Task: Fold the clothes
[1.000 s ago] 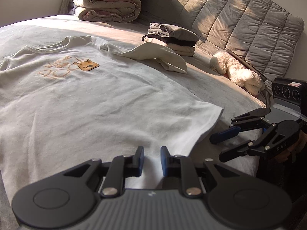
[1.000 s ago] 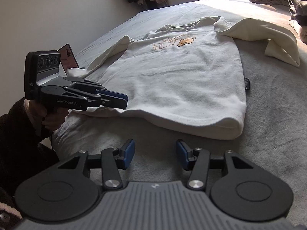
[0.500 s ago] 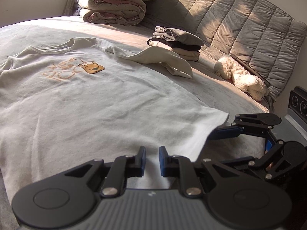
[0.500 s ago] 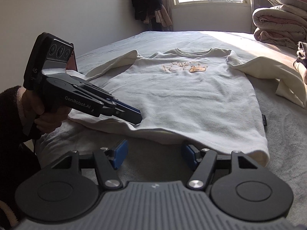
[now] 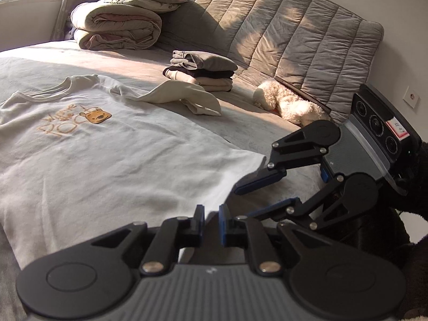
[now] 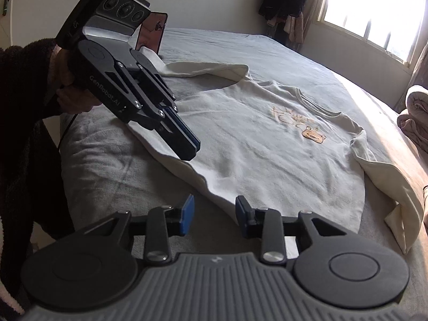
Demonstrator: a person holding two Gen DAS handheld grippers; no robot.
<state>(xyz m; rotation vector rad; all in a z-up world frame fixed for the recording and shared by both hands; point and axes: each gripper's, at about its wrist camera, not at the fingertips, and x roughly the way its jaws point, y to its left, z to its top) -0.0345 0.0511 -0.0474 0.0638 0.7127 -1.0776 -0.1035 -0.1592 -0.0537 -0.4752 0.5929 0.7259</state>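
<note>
Fingers (image 6: 242, 215) of the right gripper (image 6: 214, 214) stand parted over the hem at 12 o'clock, the left gripper (image 5: 211, 220) nearly closed and empty, both beside the cream long-sleeved cotton shirt (image 6: 267, 144) lying flat on the grey bed (image 6: 107, 171), collar away.
</note>
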